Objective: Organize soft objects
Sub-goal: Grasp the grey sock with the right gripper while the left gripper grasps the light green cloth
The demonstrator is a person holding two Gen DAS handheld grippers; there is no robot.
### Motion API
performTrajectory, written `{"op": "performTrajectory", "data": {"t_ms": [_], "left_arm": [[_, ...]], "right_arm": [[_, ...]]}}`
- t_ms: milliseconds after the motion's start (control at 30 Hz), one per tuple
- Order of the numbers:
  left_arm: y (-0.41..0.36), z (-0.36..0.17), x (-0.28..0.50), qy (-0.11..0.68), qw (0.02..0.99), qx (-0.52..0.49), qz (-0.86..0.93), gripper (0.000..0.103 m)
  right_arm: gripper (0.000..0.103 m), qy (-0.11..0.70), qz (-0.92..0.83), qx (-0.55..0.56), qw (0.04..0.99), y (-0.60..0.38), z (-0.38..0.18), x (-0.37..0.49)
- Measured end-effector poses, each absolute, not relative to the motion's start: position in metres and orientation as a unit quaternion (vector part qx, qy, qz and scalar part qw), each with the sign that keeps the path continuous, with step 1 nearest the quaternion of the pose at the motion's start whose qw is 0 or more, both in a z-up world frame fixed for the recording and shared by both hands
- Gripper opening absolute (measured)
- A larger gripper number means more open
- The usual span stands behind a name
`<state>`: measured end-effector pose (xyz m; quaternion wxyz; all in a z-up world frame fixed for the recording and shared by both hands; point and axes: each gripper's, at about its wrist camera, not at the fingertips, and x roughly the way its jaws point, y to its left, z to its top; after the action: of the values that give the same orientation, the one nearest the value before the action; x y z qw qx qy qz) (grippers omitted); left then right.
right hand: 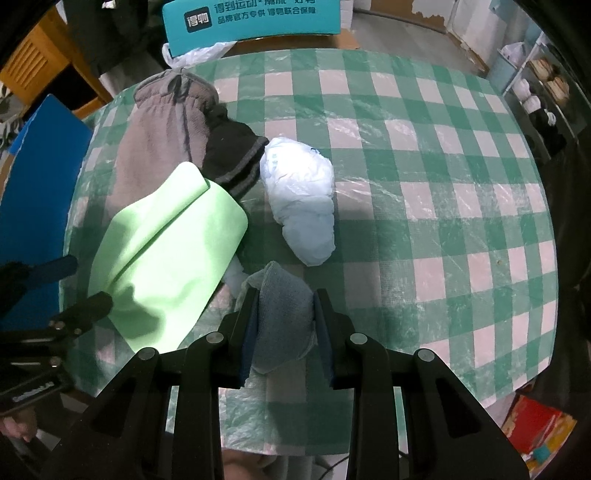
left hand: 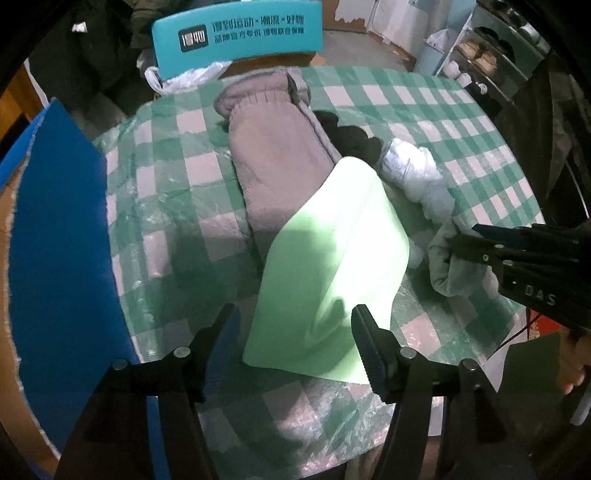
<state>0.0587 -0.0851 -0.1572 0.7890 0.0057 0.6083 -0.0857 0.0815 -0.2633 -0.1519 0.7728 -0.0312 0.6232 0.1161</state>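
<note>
A light green cloth [left hand: 332, 266] lies on the checked table, partly over grey sweatpants [left hand: 273, 155]; both also show in the right wrist view, the cloth [right hand: 166, 266] and the pants [right hand: 159, 133]. A black knit item [right hand: 232, 155] and a white plastic-wrapped bundle [right hand: 303, 199] lie beside them. My left gripper [left hand: 291, 332] is open, its fingers on either side of the green cloth's near edge. My right gripper [right hand: 284, 317] is shut on a grey-blue towel [right hand: 282, 314], seen from the left wrist view as a grey bunch [left hand: 454, 266].
The round table has a green-and-white checked plastic cover [right hand: 424, 206]. A blue board [left hand: 55, 266] stands at its left edge. A teal chair back [left hand: 240, 33] is behind the table, with a white plastic bag [left hand: 181, 77] below it. Shelves [left hand: 491, 55] stand far right.
</note>
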Motion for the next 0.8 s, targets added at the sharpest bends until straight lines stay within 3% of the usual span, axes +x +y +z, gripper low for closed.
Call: {"op": "performTrajectory", "data": {"t_ms": [233,467,500,633,800], "left_arm": [[-0.094,-0.174,0.063,0.625,0.776,0.013,-0.084,0.067],[-0.102,-0.182,0.06,0.624,0.775,0.036,-0.096,0.067],[-0.103,-0.182,0.059,0.623,0.775,0.035,-0.101,0.061],[-0.103,-0.182,0.058,0.625,0.773,0.032,-0.106,0.016],[-0.099,-0.173,0.054,0.618,0.778,0.028,-0.111,0.007]], "right_arm": [[0.052,0.625,0.123,-0.025,0.77,-0.264,-0.155,0.081],[0.053,0.636,0.12,-0.049,0.761,-0.256,-0.167,0.082],[0.053,0.637,0.118,-0.053,0.76,-0.256,-0.168,0.082],[0.052,0.639,0.115,-0.064,0.758,-0.25,-0.175,0.083],[0.035,0.636,0.118,-0.071,0.759,-0.242,-0.178,0.081]]}}
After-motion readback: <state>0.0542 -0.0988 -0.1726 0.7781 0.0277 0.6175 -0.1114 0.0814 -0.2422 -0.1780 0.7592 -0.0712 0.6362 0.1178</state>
